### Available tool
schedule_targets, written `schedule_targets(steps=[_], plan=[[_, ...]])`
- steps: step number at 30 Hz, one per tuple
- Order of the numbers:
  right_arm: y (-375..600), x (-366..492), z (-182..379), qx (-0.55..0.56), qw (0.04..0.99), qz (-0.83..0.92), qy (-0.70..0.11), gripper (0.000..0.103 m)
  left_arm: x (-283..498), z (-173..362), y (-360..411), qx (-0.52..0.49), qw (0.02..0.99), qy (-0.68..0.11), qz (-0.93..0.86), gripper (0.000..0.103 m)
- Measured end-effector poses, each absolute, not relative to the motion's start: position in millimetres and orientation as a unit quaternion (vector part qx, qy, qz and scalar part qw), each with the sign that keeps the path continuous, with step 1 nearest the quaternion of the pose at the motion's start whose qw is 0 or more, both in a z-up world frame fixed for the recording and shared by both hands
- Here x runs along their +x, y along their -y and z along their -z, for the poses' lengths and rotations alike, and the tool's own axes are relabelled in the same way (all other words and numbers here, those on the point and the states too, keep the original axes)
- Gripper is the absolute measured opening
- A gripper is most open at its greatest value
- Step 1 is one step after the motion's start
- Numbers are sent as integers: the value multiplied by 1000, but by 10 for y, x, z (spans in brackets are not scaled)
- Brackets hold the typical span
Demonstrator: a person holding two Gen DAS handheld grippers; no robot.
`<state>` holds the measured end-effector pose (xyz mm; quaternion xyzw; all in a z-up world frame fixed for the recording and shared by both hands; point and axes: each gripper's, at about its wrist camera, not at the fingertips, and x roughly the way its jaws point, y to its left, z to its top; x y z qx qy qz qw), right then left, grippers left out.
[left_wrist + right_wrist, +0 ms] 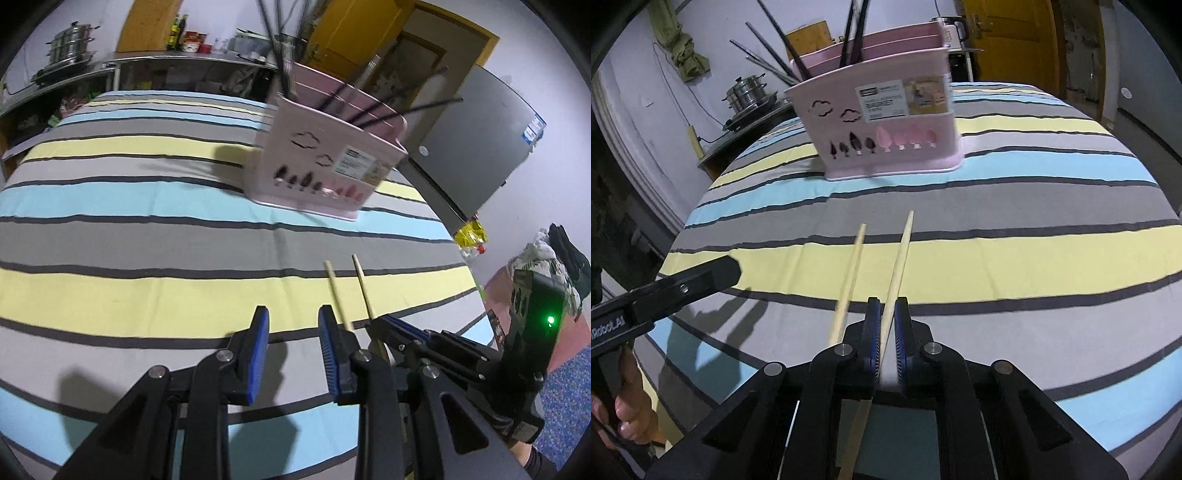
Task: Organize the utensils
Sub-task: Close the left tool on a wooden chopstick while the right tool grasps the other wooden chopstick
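One pale wooden chopstick [899, 258] is clamped between the jaws of the right gripper [885, 332]; a second chopstick [849, 273] lies just beside it, well short of the pink utensil holder [886, 122] on the striped table [1034, 258]. The left gripper [291, 339] jaws are parted, nothing grasped.

Dim indoor light, hard shadows on striped cloth [147, 229], fisheye-bent dark corners, slight motion blur
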<state>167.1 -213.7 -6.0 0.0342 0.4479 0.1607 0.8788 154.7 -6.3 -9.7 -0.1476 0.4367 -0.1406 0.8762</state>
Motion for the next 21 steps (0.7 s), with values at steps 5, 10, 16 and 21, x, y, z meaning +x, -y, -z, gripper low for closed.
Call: schedule_targets(steps=[5,10,16,21], plan=[[2389,1614,42,39,882,-141,-448,8,1699,195,329,-140,866,-454,156,29],[2607,1565,24,55,883,-131,-448,8,1836,322,575,-124,859,-470,160,29],[2644,1636,-34,59,886,-127,-442,8,1877,324,743,-70,872,-462,144,15],[2623,1772,-34,58,886,-127,-442,10,1886,315,678,-48,872,-467,141,9]])
